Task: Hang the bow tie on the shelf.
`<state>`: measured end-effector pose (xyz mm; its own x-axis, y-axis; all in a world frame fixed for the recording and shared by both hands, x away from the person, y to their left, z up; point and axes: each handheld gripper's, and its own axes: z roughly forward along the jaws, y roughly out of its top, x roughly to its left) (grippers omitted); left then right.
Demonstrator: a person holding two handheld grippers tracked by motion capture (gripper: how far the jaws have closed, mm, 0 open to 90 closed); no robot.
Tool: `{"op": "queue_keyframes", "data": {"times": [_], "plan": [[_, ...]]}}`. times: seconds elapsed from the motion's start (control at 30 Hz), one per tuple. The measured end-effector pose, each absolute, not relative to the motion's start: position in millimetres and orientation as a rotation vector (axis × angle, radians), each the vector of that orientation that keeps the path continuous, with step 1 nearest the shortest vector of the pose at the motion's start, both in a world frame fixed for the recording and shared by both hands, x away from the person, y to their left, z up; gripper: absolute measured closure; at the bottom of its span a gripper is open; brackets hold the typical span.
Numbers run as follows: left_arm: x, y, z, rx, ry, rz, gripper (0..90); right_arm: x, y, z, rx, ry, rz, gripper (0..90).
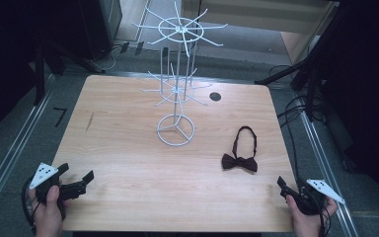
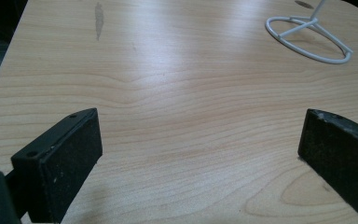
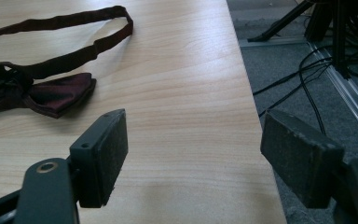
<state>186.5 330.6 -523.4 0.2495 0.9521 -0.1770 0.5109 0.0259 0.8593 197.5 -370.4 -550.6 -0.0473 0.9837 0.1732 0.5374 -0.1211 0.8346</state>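
Note:
A dark red bow tie (image 1: pixel 240 163) with its neck strap looped behind it lies flat on the right side of the wooden table (image 1: pixel 128 143); it also lies at the upper left (image 3: pixel 42 95) in the right gripper view. A white wire display stand (image 1: pixel 176 79) with two tiers of hooks rises at the table's middle back, its ring base (image 2: pixel 310 39) at top right in the left gripper view. My left gripper (image 1: pixel 75 177) rests open at the front left corner. At the front right edge my right gripper (image 1: pixel 292 190) stands open, a short way in front of the bow tie. Nothing sits between either pair of jaws.
A round dark grommet hole (image 1: pixel 215 96) sits near the table's back edge. Black cables (image 1: pixel 296 111) and dark stand legs (image 1: pixel 286 74) lie on the grey floor to the right. Metal rails (image 1: pixel 10 153) run along the floor on the left.

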Motion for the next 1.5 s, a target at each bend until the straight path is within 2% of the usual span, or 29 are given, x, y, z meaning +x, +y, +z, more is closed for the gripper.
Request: {"op": "queue_keyframes", "data": {"times": [0.13,0.33,0.53,0.6,0.7,1.03,1.5], "plan": [[186.2,330.6,-523.4,1.616,1.386,0.613,0.2,200.0,-367.7,-546.2,1.714,1.631,1.096,23.2],[185.5,331.1,-523.4,1.602,1.381,0.612,0.2,214.5,-343.5,-517.0,1.638,1.760,1.052,19.0],[184.8,332.7,-523.6,1.596,1.369,0.608,0.2,230.1,-331.1,-503.8,1.661,1.849,1.044,18.1],[184.7,332.7,-523.5,1.597,1.368,0.606,0.2,237.0,-326.2,-502.1,1.688,1.889,1.031,13.6],[184.8,332.6,-523.5,1.599,1.367,0.608,0.2,249.7,-315.9,-499.9,1.721,1.965,0.964,12.5],[184.8,332.9,-523.6,1.598,1.367,0.606,0.2,282.4,-286.1,-482.7,1.730,2.123,0.805,0.0],[184.8,333.4,-523.5,1.598,1.366,0.600,0.2,330.8,-249.6,-478.4,1.898,2.224,0.628,0.0]]}}
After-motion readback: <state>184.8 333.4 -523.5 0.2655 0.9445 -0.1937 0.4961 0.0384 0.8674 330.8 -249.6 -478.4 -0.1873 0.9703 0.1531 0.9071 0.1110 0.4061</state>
